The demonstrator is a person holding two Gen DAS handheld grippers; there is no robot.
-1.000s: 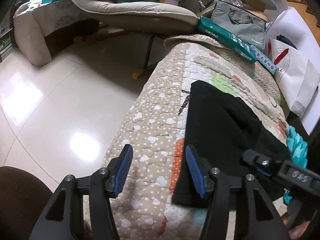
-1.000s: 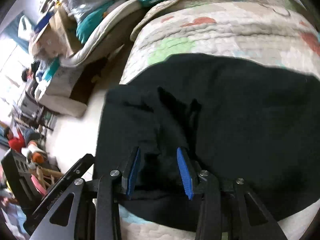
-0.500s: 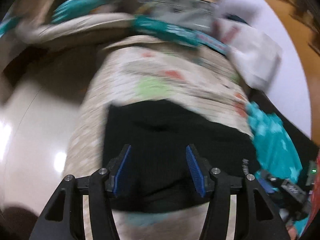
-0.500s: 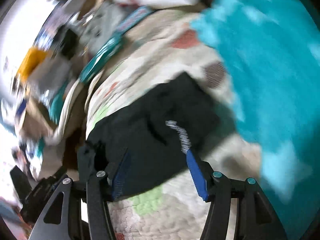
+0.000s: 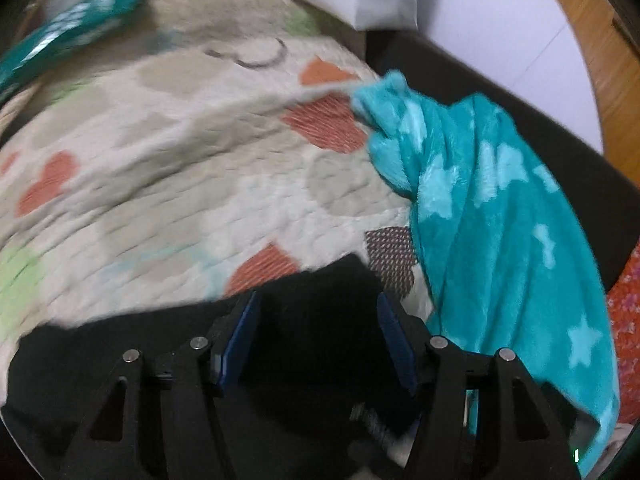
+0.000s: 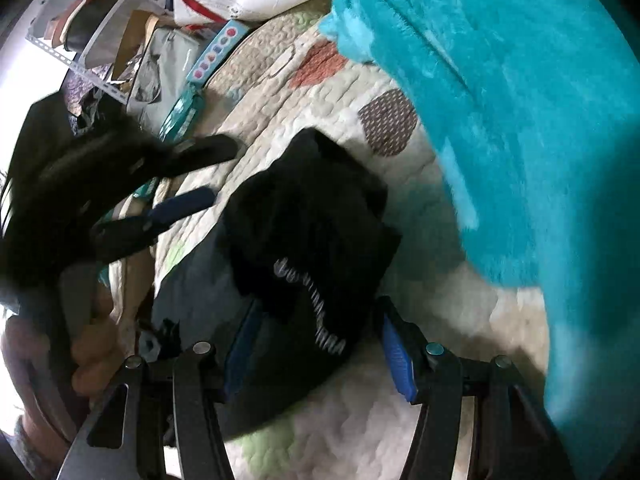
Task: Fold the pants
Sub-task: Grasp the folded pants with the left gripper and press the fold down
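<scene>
Pants (image 6: 312, 240) bunched, mid-frame on quilt (image 6: 400, 400). Right gripper (image 6: 316, 344) released, straddling cloth. Left gripper (image 5: 316, 344) opening, pants beneath, nothing pinched. Risks: grab takes only top layer, fold skews; teal blanket (image 6: 520, 120) close right, may snag.

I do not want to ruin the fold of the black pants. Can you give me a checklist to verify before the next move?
1. Black pants lie on the quilt: ok.
2. Right tool open, cloth between its pads but not pinched: ok.
3. Left tool is opening above the pants, its pads not pressing cloth: ok.
4. Teal blanket clear of the pants: ok in the right wrist view, but close.
5. Fold edges aligned: cannot tell, the cloth is bunched and dark.
6. Sharp picture for aiming: not ok, the left wrist view is blurred.
</scene>
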